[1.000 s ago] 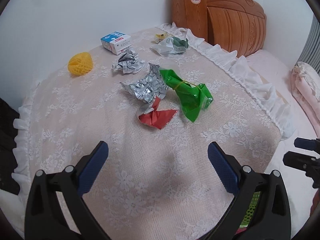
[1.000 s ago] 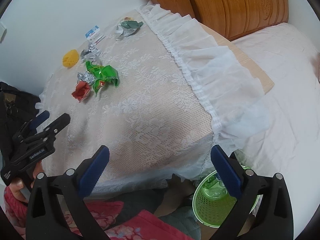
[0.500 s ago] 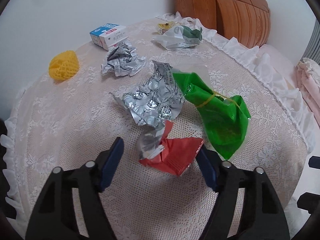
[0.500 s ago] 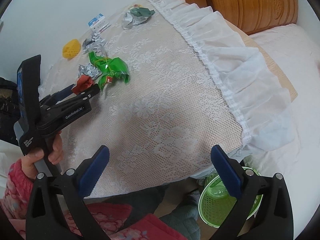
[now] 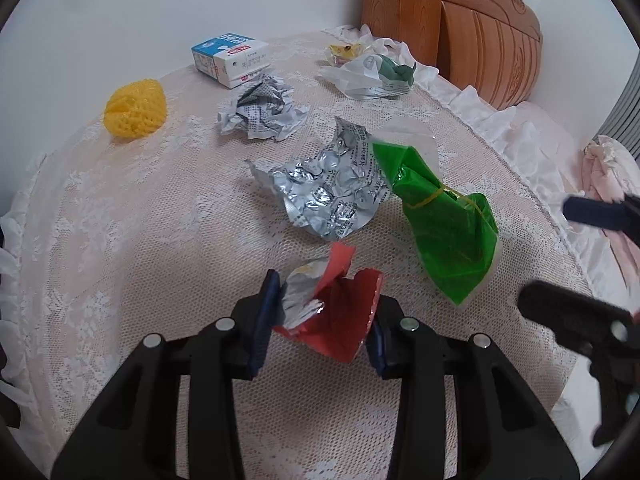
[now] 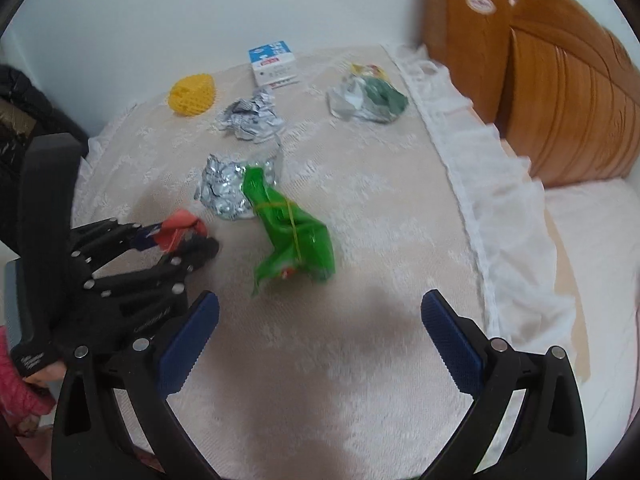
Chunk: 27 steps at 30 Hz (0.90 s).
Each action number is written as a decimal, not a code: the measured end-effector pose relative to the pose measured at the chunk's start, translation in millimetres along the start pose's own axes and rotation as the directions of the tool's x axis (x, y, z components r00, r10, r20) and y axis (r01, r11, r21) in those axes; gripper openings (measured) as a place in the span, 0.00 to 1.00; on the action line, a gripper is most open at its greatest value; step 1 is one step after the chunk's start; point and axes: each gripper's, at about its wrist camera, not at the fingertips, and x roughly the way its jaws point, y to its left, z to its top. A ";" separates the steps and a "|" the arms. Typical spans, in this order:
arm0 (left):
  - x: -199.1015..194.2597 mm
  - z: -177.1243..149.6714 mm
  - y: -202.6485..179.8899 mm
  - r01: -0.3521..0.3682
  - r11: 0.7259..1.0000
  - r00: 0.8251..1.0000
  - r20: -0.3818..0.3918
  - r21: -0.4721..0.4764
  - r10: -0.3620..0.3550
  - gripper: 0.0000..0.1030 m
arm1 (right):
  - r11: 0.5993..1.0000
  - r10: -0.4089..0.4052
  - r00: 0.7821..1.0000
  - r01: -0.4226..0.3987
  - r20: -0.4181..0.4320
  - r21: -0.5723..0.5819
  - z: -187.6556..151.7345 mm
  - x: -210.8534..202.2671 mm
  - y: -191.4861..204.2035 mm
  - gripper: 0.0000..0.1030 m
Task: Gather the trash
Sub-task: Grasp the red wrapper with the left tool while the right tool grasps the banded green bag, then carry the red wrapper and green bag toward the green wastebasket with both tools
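Note:
Trash lies on a lace-covered table [image 5: 140, 240]. My left gripper [image 5: 320, 320] is shut on a red wrapper [image 5: 340, 320] with a silver inside; it also shows in the right wrist view [image 6: 180, 232]. Beyond it lie a silver blister foil [image 5: 328, 196], a green plastic bag [image 5: 444, 232], crumpled printed paper [image 5: 264, 112], a yellow foam net [image 5: 134, 110], a blue-white carton [image 5: 230, 58] and a white-green wrapper [image 5: 376, 74]. My right gripper [image 6: 320, 340] is open and empty, above the table just short of the green bag [image 6: 292, 236].
A wooden headboard [image 6: 560, 92] stands at the back right, with pink bedding [image 6: 592, 260] below it. The table's white frilled edge [image 6: 492, 184] runs along the right side. A white wall is behind the table.
My left gripper moved forward and closed on the red wrapper. My right gripper swung from beside the table, over a green basket, to above the tabletop near the green bag.

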 end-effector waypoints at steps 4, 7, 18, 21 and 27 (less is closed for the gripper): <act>-13.3 -9.0 12.6 0.002 0.999 1.000 0.001 -0.037 -0.002 0.37 | 0.993 -0.048 0.998 0.044 -0.028 -0.105 27.8 31.1 11.8 0.87; -21.7 -16.4 18.4 -0.006 0.999 1.000 -0.002 -0.053 0.006 0.37 | 0.989 -0.062 0.994 0.050 -0.085 -0.137 39.3 55.9 15.0 0.71; -43.6 -19.8 6.2 0.039 0.999 0.999 0.002 -0.036 -0.039 0.37 | 0.999 0.008 0.997 -0.011 -0.082 -0.031 25.4 44.2 7.1 0.39; -54.1 -17.3 -11.7 0.063 0.998 0.998 0.016 0.002 -0.063 0.37 | 0.999 0.034 0.998 -0.032 -0.054 0.024 12.8 23.3 -0.5 0.39; -75.5 -20.9 -61.7 0.157 0.983 0.987 0.008 0.093 -0.159 0.37 | 0.982 0.066 0.998 -0.067 0.012 0.175 -34.5 -36.1 -30.6 0.39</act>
